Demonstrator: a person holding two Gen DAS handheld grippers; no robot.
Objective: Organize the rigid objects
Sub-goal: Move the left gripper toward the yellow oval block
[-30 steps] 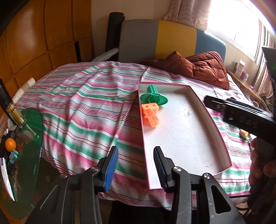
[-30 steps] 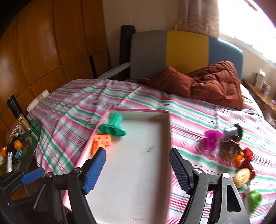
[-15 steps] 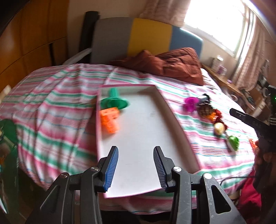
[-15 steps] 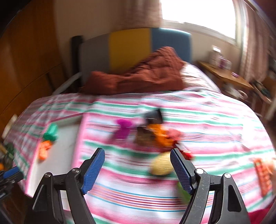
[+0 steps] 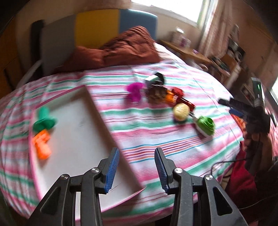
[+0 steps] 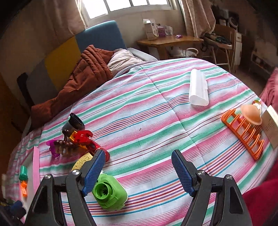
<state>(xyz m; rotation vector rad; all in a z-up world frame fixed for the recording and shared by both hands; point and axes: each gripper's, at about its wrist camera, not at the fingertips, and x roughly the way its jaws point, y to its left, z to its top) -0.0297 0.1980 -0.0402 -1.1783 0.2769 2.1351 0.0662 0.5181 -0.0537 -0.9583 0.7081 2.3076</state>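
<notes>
The white tray [image 5: 83, 132] holds a green piece [image 5: 44, 120] and orange blocks [image 5: 42, 144]; both hand-held grippers spread, empty.

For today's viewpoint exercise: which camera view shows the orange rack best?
The right wrist view: the orange rack lies whole and sharp on the striped bedspread. The left wrist view shows only a blurred orange sliver behind the other claw.

Daylight from window [image 6: 132, 7], blown-out glare; left view motion-blurred; fisheye bend, dark corners.
</notes>
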